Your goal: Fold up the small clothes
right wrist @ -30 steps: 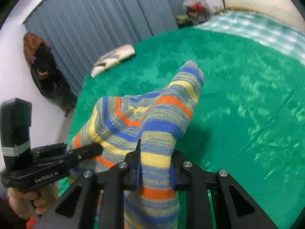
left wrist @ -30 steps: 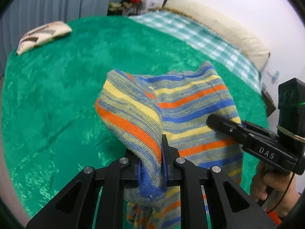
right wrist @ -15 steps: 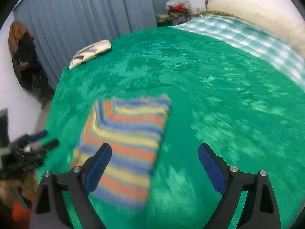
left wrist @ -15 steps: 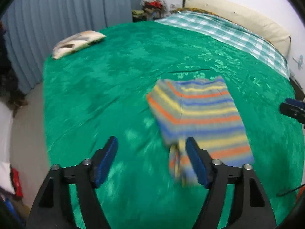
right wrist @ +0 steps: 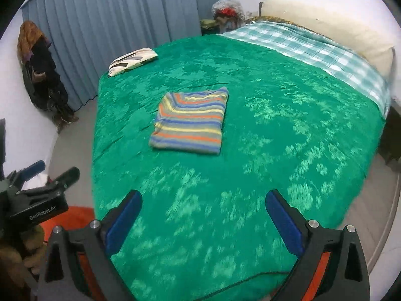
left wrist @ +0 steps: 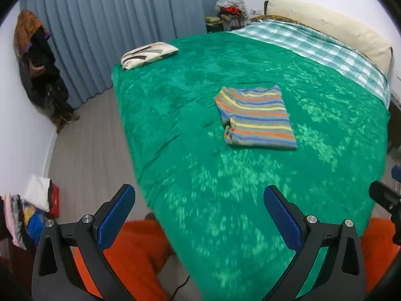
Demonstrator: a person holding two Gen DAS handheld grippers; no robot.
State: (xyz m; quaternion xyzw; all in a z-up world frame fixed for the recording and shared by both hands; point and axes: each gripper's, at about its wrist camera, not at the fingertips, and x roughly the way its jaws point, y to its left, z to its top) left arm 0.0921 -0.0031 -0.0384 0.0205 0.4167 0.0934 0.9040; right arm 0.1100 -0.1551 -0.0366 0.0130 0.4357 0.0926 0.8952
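Note:
A striped knit garment [left wrist: 255, 118] [right wrist: 190, 123] lies folded into a flat rectangle in the middle of the green bedspread [left wrist: 175, 100] [right wrist: 275, 125]. My left gripper [left wrist: 198, 189] hangs over the bed's near edge, well back from the garment. Its jaws are opening and nothing is between the blue pads. My right gripper [right wrist: 204, 194] is likewise back from the garment, its jaws opening and empty. In the right wrist view the left gripper [right wrist: 57, 169] shows at the left edge, held by a hand. The right gripper [left wrist: 386, 179] peeks in at the left wrist view's right edge.
A folded cream patterned cloth [left wrist: 149, 55] [right wrist: 132, 61] lies at the bed's far left corner. A checked sheet [left wrist: 313, 45] and cream pillow [left wrist: 325, 22] lie along the far right side. A clothes pile [left wrist: 32, 208] sits on the floor at left. Orange fabric [left wrist: 140, 250] is below the grippers.
Both grippers let go of the striped garment, opened wide and pulled back and up. The garment now lies folded on the bed, farther away in both views.

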